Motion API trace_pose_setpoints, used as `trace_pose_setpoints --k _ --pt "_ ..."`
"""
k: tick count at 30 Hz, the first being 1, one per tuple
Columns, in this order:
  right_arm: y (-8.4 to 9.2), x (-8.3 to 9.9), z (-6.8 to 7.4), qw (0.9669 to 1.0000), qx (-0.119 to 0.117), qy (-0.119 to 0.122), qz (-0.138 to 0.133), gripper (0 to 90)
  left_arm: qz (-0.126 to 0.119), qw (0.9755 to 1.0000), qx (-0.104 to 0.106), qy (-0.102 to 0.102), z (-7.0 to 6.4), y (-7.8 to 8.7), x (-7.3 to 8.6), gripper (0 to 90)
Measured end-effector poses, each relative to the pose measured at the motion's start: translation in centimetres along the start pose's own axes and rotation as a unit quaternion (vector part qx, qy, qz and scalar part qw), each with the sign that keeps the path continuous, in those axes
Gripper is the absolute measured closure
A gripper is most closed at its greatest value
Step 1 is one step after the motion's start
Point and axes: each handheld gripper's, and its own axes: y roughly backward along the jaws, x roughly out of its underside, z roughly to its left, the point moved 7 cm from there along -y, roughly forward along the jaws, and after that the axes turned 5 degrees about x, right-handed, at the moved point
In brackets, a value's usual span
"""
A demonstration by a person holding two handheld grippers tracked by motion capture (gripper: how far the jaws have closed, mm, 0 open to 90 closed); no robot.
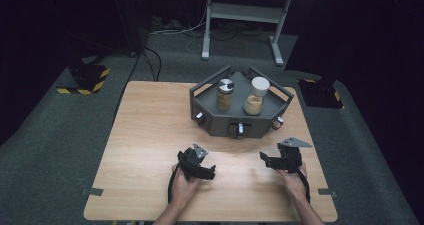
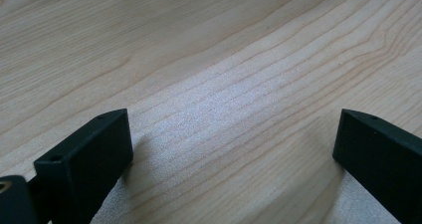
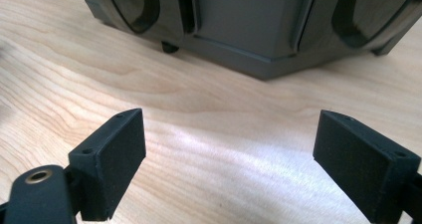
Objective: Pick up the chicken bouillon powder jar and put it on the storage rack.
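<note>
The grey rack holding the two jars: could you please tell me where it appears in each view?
High view: grey rack stands at the table's far middle.
Left gripper view: I cannot make it out here.
Right gripper view: its front wall runs along the top.
Shared landmark: the wooden table.

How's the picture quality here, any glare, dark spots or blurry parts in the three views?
High view: the pale wooden table is evenly lit, the floor around it falls into darkness, and the dark grey angular tray is slightly soft. Left gripper view: a pale sheen lies on the wood between the open jaws. Right gripper view: a brighter glare patch on the wood; the tray's wall is soft.
</note>
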Motion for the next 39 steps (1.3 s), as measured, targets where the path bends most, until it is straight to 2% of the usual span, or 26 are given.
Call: trace_pose_setpoints --k 9,19,31,39 --pt "-0.4 1.7 0.4 0.9999 0.003 -0.013 0.008 12.9 0.002 1.0000 0.000 -0.001 0.0 0.0 0.0 2.0" --pt "-0.7 2.1 0.8 0.9994 0.013 -0.016 0.028 13.2 -0.001 1.0000 0.000 0.001 0.0 0.0 0.0 2.0" --pt "-1.7 2.7 1.8 0.9992 0.020 -0.003 0.036 13.2 -0.002 1.0000 -0.001 0.002 -0.1 -0.1 0.0 1.8" --pt "-1.7 2.7 1.9 0.9991 0.016 0.004 0.040 12.8 -0.002 1.0000 -0.001 0.002 -0.1 -0.1 0.0 1.8"
